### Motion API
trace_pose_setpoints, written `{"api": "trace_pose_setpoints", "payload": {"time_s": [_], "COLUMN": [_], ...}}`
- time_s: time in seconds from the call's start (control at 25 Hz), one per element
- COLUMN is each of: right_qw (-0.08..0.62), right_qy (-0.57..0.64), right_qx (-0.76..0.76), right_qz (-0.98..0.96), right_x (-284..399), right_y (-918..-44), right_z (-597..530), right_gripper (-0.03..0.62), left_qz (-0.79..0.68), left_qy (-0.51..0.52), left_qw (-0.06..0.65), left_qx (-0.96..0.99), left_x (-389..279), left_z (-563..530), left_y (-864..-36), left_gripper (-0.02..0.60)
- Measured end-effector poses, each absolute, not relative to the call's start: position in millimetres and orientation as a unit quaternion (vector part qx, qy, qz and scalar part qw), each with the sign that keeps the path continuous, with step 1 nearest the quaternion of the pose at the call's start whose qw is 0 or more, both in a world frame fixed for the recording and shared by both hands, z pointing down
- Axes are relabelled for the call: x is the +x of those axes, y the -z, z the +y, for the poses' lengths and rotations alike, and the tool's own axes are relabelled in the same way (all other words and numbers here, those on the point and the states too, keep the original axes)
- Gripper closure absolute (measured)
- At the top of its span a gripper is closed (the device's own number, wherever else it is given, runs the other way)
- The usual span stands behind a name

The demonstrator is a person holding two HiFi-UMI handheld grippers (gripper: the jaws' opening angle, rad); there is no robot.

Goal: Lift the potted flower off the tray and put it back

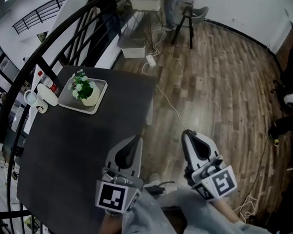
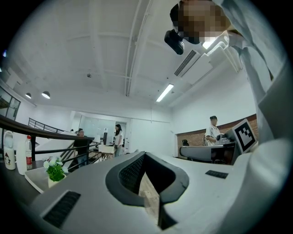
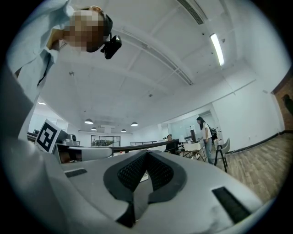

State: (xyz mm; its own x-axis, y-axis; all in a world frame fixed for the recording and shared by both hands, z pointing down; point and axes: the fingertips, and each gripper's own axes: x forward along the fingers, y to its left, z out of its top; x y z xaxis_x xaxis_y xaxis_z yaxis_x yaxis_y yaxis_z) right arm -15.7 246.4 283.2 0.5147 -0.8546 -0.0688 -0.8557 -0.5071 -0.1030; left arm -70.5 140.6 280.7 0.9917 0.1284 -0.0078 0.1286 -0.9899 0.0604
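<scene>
Head view, step in hand: approach, lift not yet begun. Potted flower (image 1: pixel 84 90): upright on the grey tray (image 1: pixel 68 100), at 11 o'clock of frame, toward the far corner of the dark table (image 1: pixel 79 157). Left gripper (image 1: pixel 135 138) at 6 o'clock, right gripper (image 1: pixel 188 134) at 5 o'clock, both well apart from the pot, both pointing toward 12. Jaws of each pressed together, nothing between them.

Next move, as judged: carry the tools toward 11 o'clock, spread the jaws before arrival, come in on the pot's wall below the leaves, then lift straight up. Keep off the white mug (image 1: pixel 30 98) and bottle (image 1: pixel 47 80) just at the tray's 9 o'clock.

Hard to read: pot base cut off by the tool body in left gripper view, only leaves and blooms clear. Flower not made out in right gripper view. Hands hidden under the marker cubes. Black railing (image 1: pixel 43 51) crossing near mug and bottle, so their outlines uncertain.
</scene>
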Motion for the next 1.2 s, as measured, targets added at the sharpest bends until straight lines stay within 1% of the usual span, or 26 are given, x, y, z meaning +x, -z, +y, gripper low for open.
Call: {"api": "trace_pose_setpoints", "payload": {"time_s": [0.2, 0.64, 1.0, 1.2], "right_qw": [0.060, 0.046, 0.060, 0.062], "right_qy": [-0.012, -0.015, -0.011, -0.008], "right_qx": [-0.861, -0.861, -0.833, -0.808], "right_qz": [0.504, 0.507, 0.550, 0.586], "right_x": [-3.5, 5.5, 22.5, 33.3], "right_y": [-281.8, -278.8, -282.9, -285.9], "right_z": [228.8, 216.7, 178.4, 144.7], "right_gripper": [0.592, 0.592, 0.592, 0.592], "left_qz": [0.061, 0.028, -0.033, -0.074], "left_qy": [0.003, 0.023, 0.019, 0.022], "left_qw": [0.029, 0.018, 0.024, 0.006], "left_qx": [0.998, 0.999, 0.999, 0.997], "left_x": [-57.7, -67.3, -70.9, -66.3], "left_z": [126.4, 97.8, 69.1, 42.9], "left_y": [-284.4, -276.3, -281.2, -282.0], "left_gripper": [0.581, 0.583, 0.583, 0.581]}}
